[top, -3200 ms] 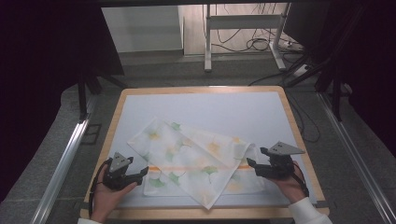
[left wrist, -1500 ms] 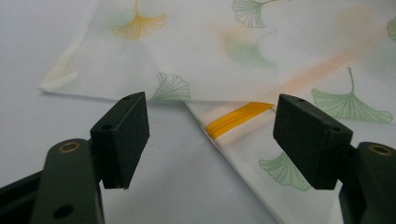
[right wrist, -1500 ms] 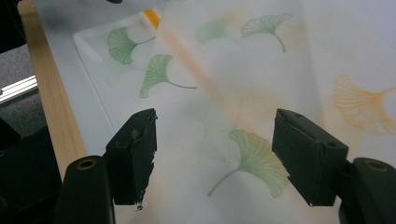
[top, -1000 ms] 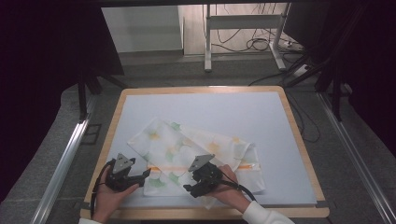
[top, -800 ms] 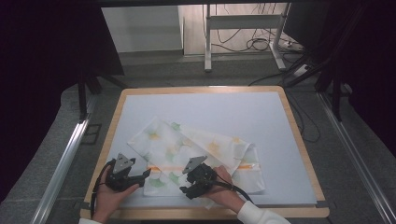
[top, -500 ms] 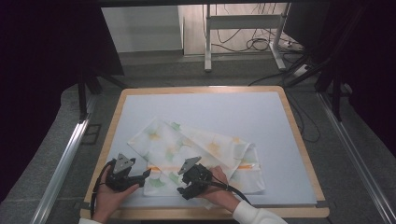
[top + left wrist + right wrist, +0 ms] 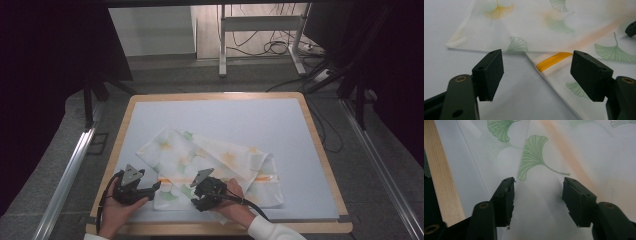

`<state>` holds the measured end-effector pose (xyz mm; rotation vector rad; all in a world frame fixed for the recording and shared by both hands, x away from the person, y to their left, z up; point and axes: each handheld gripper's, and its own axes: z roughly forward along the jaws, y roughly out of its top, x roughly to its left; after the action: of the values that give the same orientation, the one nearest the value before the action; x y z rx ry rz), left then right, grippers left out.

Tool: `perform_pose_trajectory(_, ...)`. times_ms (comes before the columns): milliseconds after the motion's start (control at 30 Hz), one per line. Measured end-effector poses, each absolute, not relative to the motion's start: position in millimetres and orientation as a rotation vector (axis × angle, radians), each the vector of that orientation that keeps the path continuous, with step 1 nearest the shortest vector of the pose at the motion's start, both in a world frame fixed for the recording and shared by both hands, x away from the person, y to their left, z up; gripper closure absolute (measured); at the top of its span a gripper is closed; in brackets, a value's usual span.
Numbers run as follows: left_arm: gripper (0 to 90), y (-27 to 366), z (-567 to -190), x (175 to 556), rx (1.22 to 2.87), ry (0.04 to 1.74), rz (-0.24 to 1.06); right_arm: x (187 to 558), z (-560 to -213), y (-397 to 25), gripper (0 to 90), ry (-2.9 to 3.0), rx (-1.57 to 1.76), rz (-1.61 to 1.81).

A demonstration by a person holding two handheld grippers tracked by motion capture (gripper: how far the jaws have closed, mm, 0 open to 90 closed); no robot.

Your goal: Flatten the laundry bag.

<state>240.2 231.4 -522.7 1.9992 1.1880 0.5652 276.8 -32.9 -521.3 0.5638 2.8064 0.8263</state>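
Right gripper (image 7: 200, 196) moved left over cloth (image 7: 220, 160); both grippers spread wide, left gripper (image 7: 154, 187) at cloth edge.

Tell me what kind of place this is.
Probably a lab or recording workspace: a wood-rimmed table with a pale blue mat, loose cables on the floor beyond, and a white ginkgo-print cloth laid out for handling.

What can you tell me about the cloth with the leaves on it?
The cloth is thin and white, printed with green and orange fan-shaped leaves, plus an orange stripe. It lies folded over itself, flat on the pale blue table, near the front edge. The left hand-held gripper sits open at its left corner; the right hand-held gripper hovers open over its front part. Neither pinches it.
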Motion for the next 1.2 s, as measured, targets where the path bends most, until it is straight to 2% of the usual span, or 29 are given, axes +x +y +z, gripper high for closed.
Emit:
perform_pose_trajectory(400,26.6,230,-523,241,1.999,1.182,0.563,284,-519,-40,76.7,2.814,0.563,0.831)
perform_pose_trajectory(600,26.6,230,-523,241,2.005,1.176,0.565,286,-519,-42,85.1,2.808,0.570,0.834)
perform_pose_trajectory(1200,26.4,228,-523,241,2.022,1.160,0.554,297,-502,-47,87.9,2.768,0.594,0.963)
